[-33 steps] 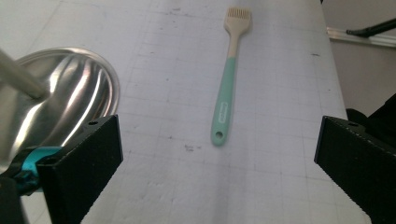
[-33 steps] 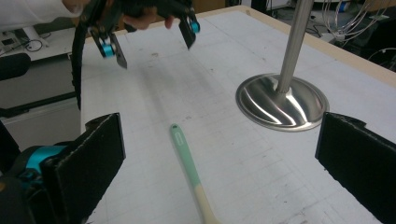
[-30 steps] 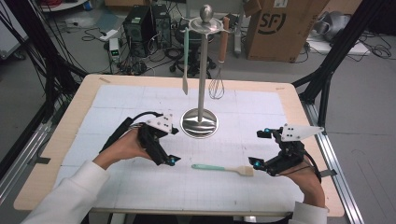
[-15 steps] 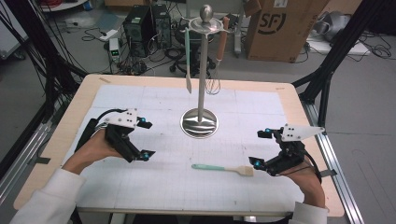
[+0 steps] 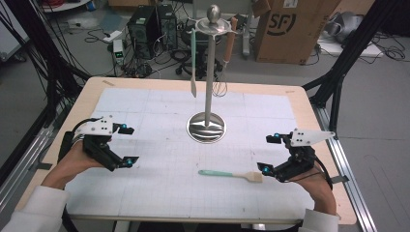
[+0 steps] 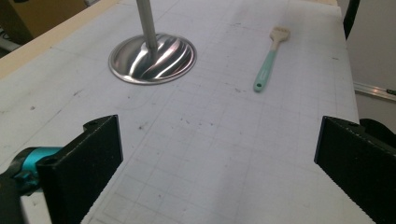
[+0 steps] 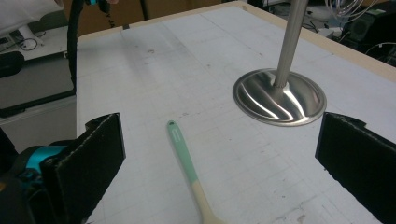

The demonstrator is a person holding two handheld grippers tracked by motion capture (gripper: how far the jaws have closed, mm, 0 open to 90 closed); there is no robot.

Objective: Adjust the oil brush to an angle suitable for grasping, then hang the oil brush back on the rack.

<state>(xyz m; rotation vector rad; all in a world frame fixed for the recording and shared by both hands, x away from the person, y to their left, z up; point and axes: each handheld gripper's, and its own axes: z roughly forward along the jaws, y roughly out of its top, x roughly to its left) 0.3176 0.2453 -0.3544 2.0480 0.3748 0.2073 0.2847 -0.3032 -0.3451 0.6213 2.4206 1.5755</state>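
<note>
A: The table (image 5: 145, 203) is covered with a white grid sheet, and behind it the floor is full of cables, computers and a cardboard box (image 5: 285, 29). On the near side, what do you see?

B: The right gripper (image 5: 276, 155) rests at the near right, its jaws spread wide and holding nothing. The brush (image 5: 231, 174) with the mint green handle lies flat on the sheet just left of it, wooden head toward the gripper. The left gripper (image 5: 124, 145) sits at the near left, also released and empty, well apart from the brush.

A: What could go wrong if the right one takes the brush?

B: I think the brush is thin and lies flat, so the jaws may scrape the sheet, or push the brush away instead of closing on it. A grasp on the head only could let the long handle swing down.

A: And farther?

B: The metal stand (image 5: 206, 126) is in the middle, with a spatula (image 5: 193, 63) and a whisk (image 5: 225, 53) hanging from its top. If the brush must go there, a careless lift may knock these, or tip the stand.
</note>
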